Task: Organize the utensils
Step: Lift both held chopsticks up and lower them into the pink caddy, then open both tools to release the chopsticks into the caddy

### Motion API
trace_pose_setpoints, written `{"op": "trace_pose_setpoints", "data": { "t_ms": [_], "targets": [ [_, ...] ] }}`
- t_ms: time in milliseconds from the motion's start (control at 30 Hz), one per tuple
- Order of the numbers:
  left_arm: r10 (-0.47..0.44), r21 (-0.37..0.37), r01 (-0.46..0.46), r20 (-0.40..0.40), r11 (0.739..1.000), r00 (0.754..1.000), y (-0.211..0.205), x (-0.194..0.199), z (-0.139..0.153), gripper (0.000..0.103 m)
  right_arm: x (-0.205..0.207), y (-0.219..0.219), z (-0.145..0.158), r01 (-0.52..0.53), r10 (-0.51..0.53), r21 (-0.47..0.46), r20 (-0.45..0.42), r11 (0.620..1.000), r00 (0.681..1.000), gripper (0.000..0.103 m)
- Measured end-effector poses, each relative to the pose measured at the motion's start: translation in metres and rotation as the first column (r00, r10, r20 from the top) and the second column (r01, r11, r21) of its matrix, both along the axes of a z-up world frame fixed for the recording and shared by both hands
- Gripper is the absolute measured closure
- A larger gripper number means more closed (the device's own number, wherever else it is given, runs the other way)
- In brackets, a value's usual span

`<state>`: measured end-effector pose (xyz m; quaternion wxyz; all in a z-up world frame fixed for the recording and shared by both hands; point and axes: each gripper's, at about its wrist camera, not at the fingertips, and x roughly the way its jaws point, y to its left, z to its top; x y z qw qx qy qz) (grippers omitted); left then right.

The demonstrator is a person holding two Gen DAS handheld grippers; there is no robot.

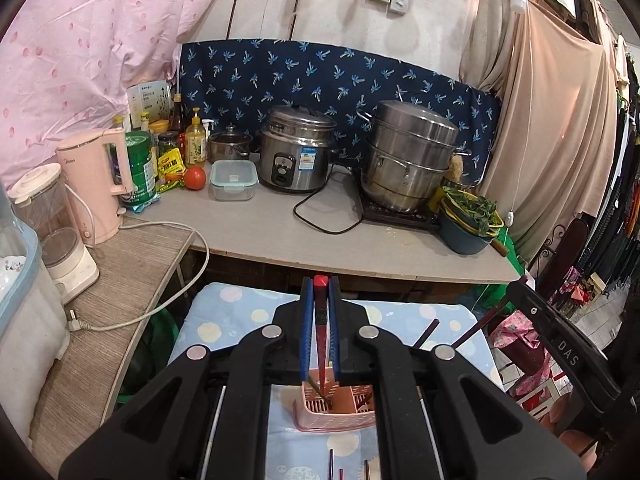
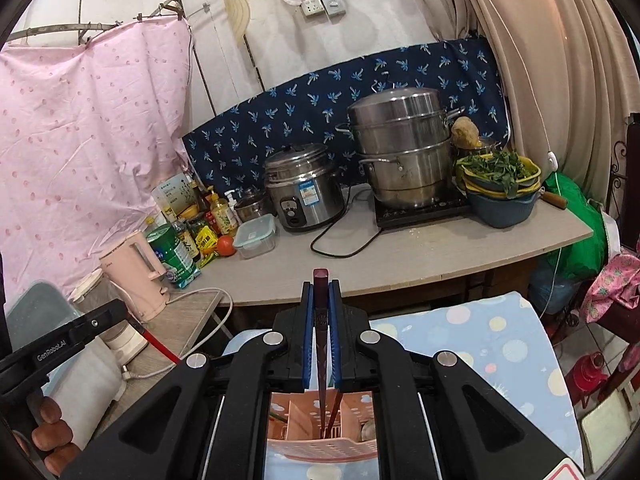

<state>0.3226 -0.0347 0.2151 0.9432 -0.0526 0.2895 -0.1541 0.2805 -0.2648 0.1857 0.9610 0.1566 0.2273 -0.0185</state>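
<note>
Red lacquer marks the chopstick point(image 1: 321, 320) that the left gripper point(image 1: 321, 332) has clamped between its blue pads point(image 1: 307, 332); the jaws are all but closed on the thin stick. In the left wrist view it stands nearly upright, its square top poking out above the fingertips and its point down inside a pink slotted holder point(image 1: 334, 410) on the dotted blue cloth point(image 1: 240, 320). A green stick leans in the same compartment. More chopsticks point(image 1: 331, 464) lie loose on the cloth in front of the holder, and the other tool point(image 1: 560, 344) comes in from the right with a dark stick.

Over on the right wrist view, the right gripper point(image 2: 321, 328) is likewise pinched tight on a dark maroon chopstick point(image 2: 321, 320), held upright with its tip lowered into a compartment of the same holder point(image 2: 324, 446), next to a brown stick already standing there. The left tool point(image 2: 60, 344) shows at the lower left edge with fingers point(image 2: 52, 432) wrapped round its handle.

Both sticks look light, stiff and glossy, so they will likely slip or swivel if pinched loosely. A hold on the squared upper part seems best, as the flat faces sit well against the pads, while the tapered point stays free to find a slot. The holder is light plastic and could slide or tip if a stick catches its wall.
</note>
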Motion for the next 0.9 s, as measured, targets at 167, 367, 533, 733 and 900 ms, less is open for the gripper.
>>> {"op": "trace_pose_setpoints", "data": {
  "t_ms": [167, 367, 533, 733, 900],
  "targets": [
    [-0.002, 0.006, 0.002, -0.025, 1.0, 1.0, -0.001, 0.006, -0.012, 0.096, 0.004, 0.004, -0.015, -0.006, 0.005, -0.011, -0.028, 1.0, 1.0, 0.096],
    [-0.004, 0.003, 0.004, -0.049, 1.0, 0.999, -0.001, 0.01, -0.023, 0.096, 0.004, 0.009, -0.024, -0.02, 0.018, -0.024, -0.046, 1.0, 0.999, 0.095],
    [0.031, -0.001, -0.031, -0.028, 1.0, 0.999, 0.004, 0.005, -0.024, 0.054, -0.003, 0.009, -0.02, -0.01, 0.009, -0.039, -0.028, 0.999, 1.0, 0.08],
    [0.039, 0.016, -0.039, -0.032, 0.999, 0.999, 0.006, 0.001, -0.024, 0.054, -0.014, 0.011, -0.017, -0.022, 0.021, -0.038, -0.022, 0.999, 1.0, 0.079],
    [0.042, 0.03, -0.041, -0.034, 0.999, 0.999, 0.007, -0.009, -0.025, 0.054, -0.029, 0.016, -0.016, -0.037, 0.036, -0.049, -0.025, 0.998, 0.999, 0.079]
  ]
}}
